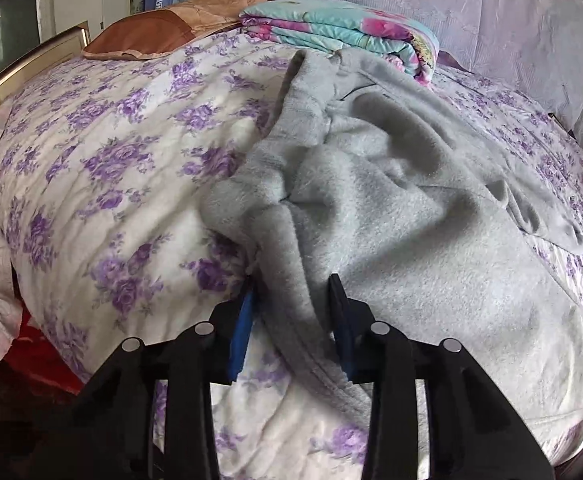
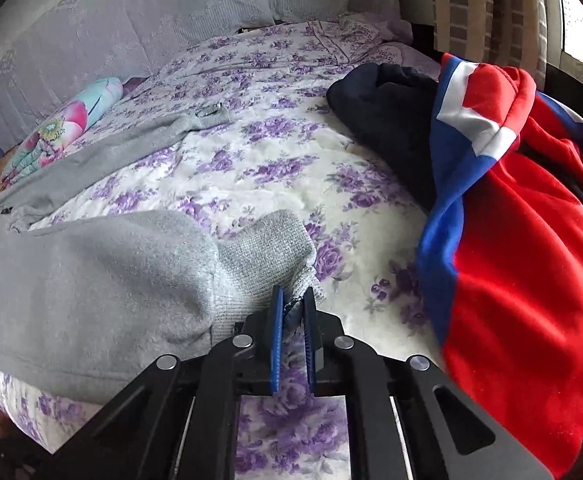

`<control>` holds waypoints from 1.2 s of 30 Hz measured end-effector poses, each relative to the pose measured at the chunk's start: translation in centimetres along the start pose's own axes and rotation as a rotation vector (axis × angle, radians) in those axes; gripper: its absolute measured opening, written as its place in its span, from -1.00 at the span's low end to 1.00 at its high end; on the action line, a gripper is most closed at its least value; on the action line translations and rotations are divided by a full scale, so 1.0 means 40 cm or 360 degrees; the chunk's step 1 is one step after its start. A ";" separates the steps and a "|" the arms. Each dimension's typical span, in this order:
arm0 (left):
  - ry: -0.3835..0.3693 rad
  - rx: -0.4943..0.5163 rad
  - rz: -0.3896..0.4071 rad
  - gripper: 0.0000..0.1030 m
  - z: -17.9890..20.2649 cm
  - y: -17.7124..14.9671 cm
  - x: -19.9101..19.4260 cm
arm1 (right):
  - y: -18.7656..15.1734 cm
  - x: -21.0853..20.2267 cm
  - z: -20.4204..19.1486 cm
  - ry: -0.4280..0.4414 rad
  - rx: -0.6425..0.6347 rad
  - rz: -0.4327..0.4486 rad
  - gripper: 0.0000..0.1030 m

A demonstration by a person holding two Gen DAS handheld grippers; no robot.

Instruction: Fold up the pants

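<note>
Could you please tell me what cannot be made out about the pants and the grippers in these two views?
- Left wrist view: whether the left gripper grips the gray pants; fabric covers the fingertips.
- Right wrist view: the waistband, cut off at the left edge.
- Right wrist view: the cuff corner, hidden inside the right gripper.

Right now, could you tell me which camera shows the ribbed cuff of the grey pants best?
The right wrist view: the ribbed cuff lies close and sharp, its corner pinched in the right tongs. The left wrist view shows only the pants' crumpled waist end, no cuff.
</note>
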State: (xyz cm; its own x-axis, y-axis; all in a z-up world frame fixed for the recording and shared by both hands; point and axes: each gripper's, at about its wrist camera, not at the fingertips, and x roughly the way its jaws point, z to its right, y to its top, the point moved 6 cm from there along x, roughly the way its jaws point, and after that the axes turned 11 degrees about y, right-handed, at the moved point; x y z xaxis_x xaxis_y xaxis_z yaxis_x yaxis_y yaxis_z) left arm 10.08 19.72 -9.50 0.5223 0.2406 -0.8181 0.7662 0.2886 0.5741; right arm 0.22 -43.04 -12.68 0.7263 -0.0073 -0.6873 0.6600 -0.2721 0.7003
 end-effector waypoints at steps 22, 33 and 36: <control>0.0061 0.0055 -0.0091 0.64 0.090 0.505 0.204 | 0.528 0.314 -0.825 0.0590 -0.1251 -0.0198 0.28; 0.0011 0.0113 -0.0232 0.01 0.157 0.522 0.336 | 0.521 0.764 -1.045 0.0634 -0.1414 -0.0701 -0.10; -0.0024 0.0083 -0.0190 -0.19 0.156 0.540 0.320 | 0.529 0.721 -1.068 0.0758 -0.1343 -0.0639 -0.78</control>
State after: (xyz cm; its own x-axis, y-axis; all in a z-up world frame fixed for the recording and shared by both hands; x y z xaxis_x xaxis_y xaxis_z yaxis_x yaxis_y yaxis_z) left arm 35.63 23.26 -7.77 0.4314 0.1935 -0.8812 0.8416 0.2655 0.4703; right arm 43.36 -7.89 -9.45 0.3039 0.3644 -0.8803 0.6560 0.5900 0.4707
